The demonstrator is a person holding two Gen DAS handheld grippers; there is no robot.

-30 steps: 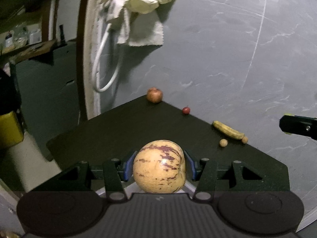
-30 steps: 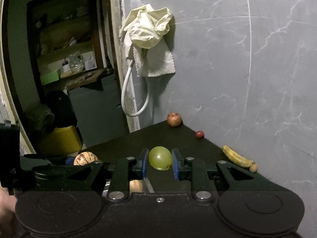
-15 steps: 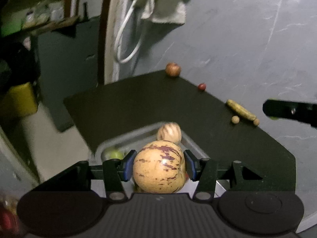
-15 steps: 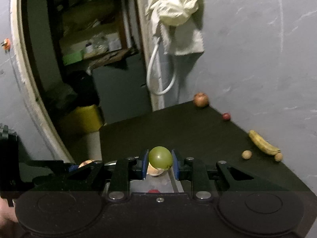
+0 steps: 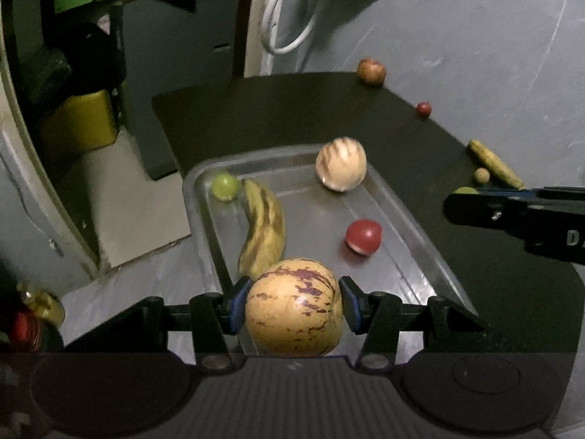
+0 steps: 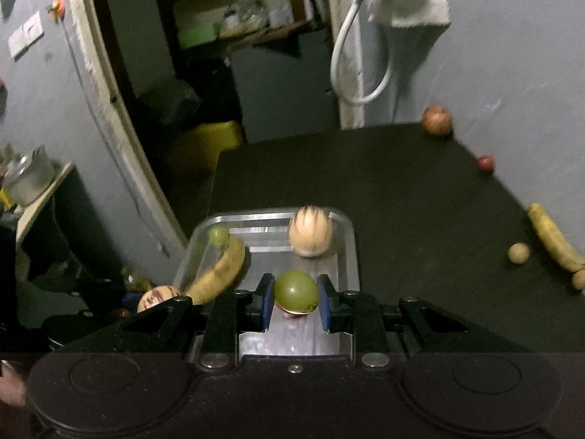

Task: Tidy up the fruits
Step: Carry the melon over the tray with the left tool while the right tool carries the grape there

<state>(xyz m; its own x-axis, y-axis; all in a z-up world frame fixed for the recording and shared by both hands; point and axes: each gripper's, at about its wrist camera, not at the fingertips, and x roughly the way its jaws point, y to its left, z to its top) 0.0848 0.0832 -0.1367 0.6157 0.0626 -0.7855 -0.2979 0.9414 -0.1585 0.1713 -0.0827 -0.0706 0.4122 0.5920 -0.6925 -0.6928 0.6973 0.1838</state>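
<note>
I am gripping a yellow melon (image 5: pixel 293 307) in my left gripper (image 5: pixel 293 309); its skin is smooth and glossy, streaked with purple, and the blue pads are pressing on both its sides. It is hanging over the near end of the metal tray (image 5: pixel 420 252), a shallow rectangular pan of dull brushed steel with rounded corners, sitting on the dark matte table (image 5: pixel 292 109).

In my right gripper (image 6: pixel 296 294) I am clamping a round, smooth green fruit (image 6: pixel 295 291) between the pads, and it is hovering above the tray's middle, with something red partly hidden beneath it.

Inside the tray, a curved, brown-spotted banana (image 5: pixel 263 230) is lying along the left wall, with a small green ball-shaped fruit (image 5: pixel 225 185) touching its far tip in the far left corner. A pale striped round melon (image 5: pixel 340 164) is sitting against the far right rim, and a shiny red tomato (image 5: pixel 363 236) is resting nearer the right wall.

Beyond the tray, well apart from it at the table's far edge, a reddish apple (image 5: pixel 371 70), a small red fruit (image 5: pixel 423 108), a second banana (image 5: pixel 493 164) and a small tan ball (image 5: pixel 481 175) are lying along the grey wall.
</note>
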